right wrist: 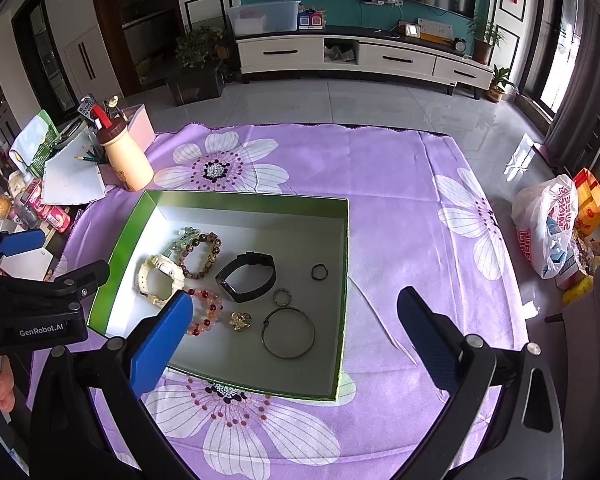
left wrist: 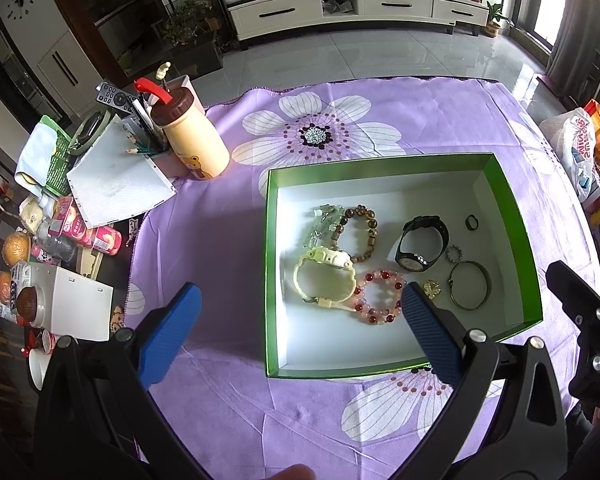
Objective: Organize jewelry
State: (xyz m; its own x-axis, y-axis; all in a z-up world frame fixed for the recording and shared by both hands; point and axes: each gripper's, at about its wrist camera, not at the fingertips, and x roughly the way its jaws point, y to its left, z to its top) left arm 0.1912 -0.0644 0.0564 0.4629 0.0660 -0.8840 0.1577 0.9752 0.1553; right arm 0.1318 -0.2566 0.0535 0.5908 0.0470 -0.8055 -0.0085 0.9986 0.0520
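A green box (left wrist: 380, 163) (right wrist: 240, 199) with a white floor sits on the purple flowered cloth (left wrist: 212, 240). Inside lie a cream watch (left wrist: 324, 258) (right wrist: 160, 266), a brown bead bracelet (left wrist: 370, 226), a pale green bead string (left wrist: 320, 220), a black watch (left wrist: 418, 260) (right wrist: 246, 258), a pink and red bead bracelet (left wrist: 384, 276) (right wrist: 204, 294), a gold brooch (left wrist: 432, 288) (right wrist: 240, 320), a metal bangle (left wrist: 453, 286) (right wrist: 265, 334) and two small rings. My left gripper (left wrist: 300, 292) is open above the box's near left part. My right gripper (right wrist: 294, 296) hangs open over its near right corner. Both are empty.
Left of the cloth stand a cream bottle (left wrist: 194, 144) with a brown cap, a pencil holder, papers, a remote, a white box (left wrist: 72, 300) and snack packs. A plastic bag (right wrist: 548, 224) and yellow packets lie at the right. Bare cloth stretches behind the box.
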